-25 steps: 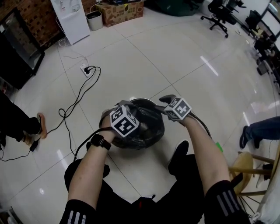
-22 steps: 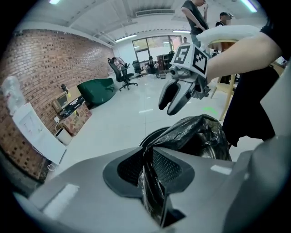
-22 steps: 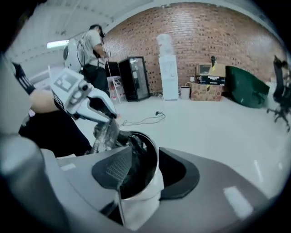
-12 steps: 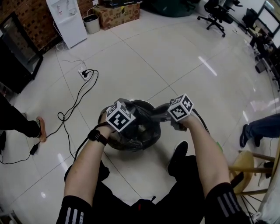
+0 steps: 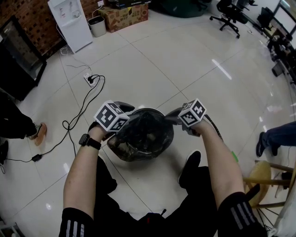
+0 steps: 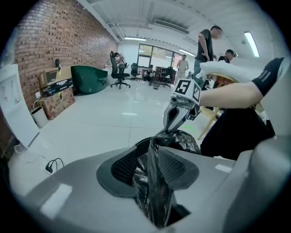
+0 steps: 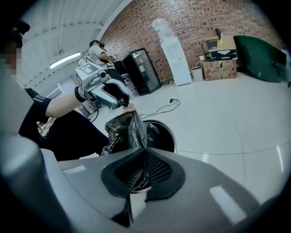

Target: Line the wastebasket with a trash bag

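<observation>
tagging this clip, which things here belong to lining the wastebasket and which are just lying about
In the job: trash bag, wastebasket.
Just lying about: power strip with cable, cardboard box, water dispenser, small bin, office chair, wooden stool.

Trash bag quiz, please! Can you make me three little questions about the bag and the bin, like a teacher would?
1. True or false: the trash bag is white.
2. What is the right gripper pinching? A) a teddy bear B) the trash bag C) a broom
3. Fill the gap: the wastebasket stands on the shiny white ____.

Key:
1. False. It is black.
2. B. The jaws are shut on a fold of the bag.
3. floor
</observation>
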The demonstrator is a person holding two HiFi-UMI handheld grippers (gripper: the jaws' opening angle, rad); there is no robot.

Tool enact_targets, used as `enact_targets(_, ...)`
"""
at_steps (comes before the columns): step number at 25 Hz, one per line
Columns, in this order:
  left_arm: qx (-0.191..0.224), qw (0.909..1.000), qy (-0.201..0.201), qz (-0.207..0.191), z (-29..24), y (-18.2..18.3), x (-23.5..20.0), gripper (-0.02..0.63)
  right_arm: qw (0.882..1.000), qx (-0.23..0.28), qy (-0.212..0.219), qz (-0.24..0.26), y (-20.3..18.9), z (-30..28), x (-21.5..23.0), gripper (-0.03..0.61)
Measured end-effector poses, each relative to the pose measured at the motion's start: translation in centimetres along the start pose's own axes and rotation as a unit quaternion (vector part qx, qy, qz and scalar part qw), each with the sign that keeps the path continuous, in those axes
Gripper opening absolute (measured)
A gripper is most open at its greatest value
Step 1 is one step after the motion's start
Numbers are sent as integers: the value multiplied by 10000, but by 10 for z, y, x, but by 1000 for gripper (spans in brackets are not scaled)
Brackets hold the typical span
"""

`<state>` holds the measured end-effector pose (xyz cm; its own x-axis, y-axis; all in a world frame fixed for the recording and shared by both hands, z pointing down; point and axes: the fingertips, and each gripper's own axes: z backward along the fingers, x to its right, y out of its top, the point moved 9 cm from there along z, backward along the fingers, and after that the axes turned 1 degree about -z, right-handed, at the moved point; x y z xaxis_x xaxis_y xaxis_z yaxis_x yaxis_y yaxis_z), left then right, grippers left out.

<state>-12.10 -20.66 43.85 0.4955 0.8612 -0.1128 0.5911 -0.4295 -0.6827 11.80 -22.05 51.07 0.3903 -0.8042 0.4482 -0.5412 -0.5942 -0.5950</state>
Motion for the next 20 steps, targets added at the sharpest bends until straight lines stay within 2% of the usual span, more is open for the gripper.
enact_targets(1,-1,9999,-117,84,7,-2,-4,137,9999,46,-84,-39,0,2,3,6)
enact_targets(3,-178,9974,-622,318,14,-14,-7,137,9996,126,-239,-89,1,4,8,6)
enact_targets(5,-537,9902,-1195,485,12,-30,0,137,9993,154,-339,-82,1,5,10,6)
enact_targets(6,-752,9866,-1354,505,8,-38,4,144,9992,163,-371,-73,1,6,11,6)
enact_targets(8,-1185,9813,-1433,496,-2,-52,10,156,9989,192,-422,-77,2,7,13,6)
enact_targets(10,-1415,9783,-1419,530,-10,-61,10,156,9986,207,-473,-84,2,8,16,6)
enact_targets(11,-1441,9781,-1393,554,-12,-63,9,139,9985,203,-493,-82,2,8,17,6)
enact_targets(13,-1419,9808,-1208,571,-17,-66,4,31,9984,185,-532,-82,2,6,18,6)
enact_targets(14,-1374,9833,-1044,586,-18,-67,0,14,9981,183,-577,-87,2,5,19,6)
enact_targets(17,-1056,9908,-305,787,-21,-68,-23,9,9961,257,-836,-150,3,2,27,6)
enact_targets(20,-812,9910,356,999,-21,-70,-45,4,9924,349,-1153,-251,5,-3,36,6)
